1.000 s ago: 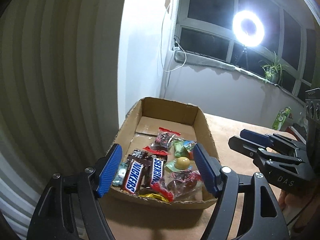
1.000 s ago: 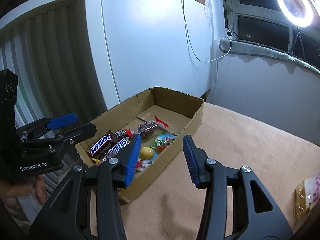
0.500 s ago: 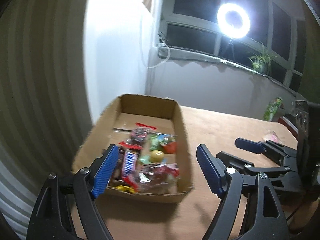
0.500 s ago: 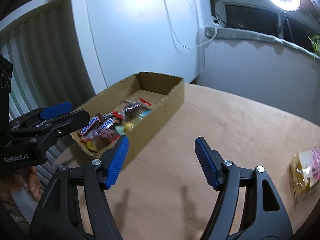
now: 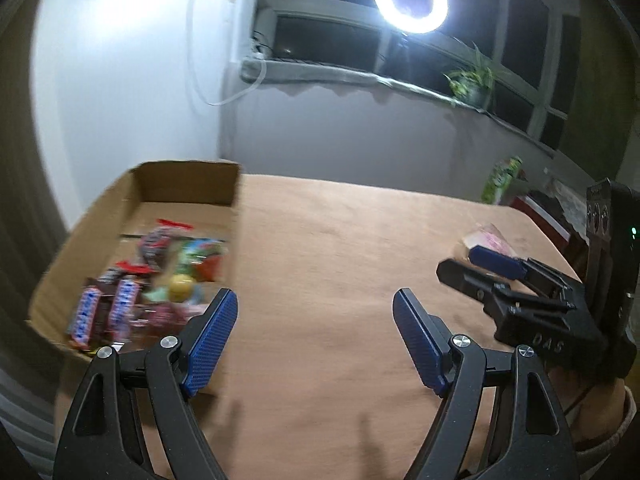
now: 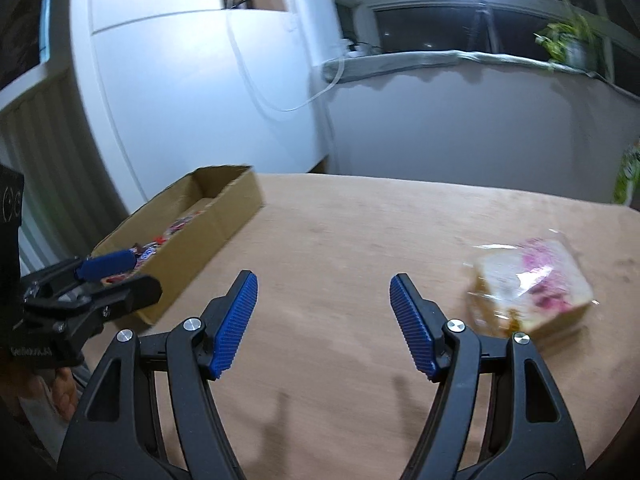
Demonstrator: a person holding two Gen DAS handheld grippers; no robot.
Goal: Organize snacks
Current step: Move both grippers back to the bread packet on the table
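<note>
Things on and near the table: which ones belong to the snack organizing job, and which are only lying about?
Job: cardboard box of snacks, wrapped bread pack, left gripper, right gripper.
Lying about: ring light, potted plant, green packet.

Left gripper [image 5: 315,320] jaws wide apart over bare worktop [image 5: 340,248]. Cardboard box [image 5: 76,240] of snacks at 9 o'clock. Right gripper [image 5: 472,264] at 3 o'clock, near a wrapped packet [image 5: 486,238]. Ring light [image 5: 411,0] at 12 o'clock.

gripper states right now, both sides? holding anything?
Left hand-held gripper: open, holding nothing, over bare table.
Right hand-held gripper: open, holding nothing, wrapped snack just to its right.
</note>
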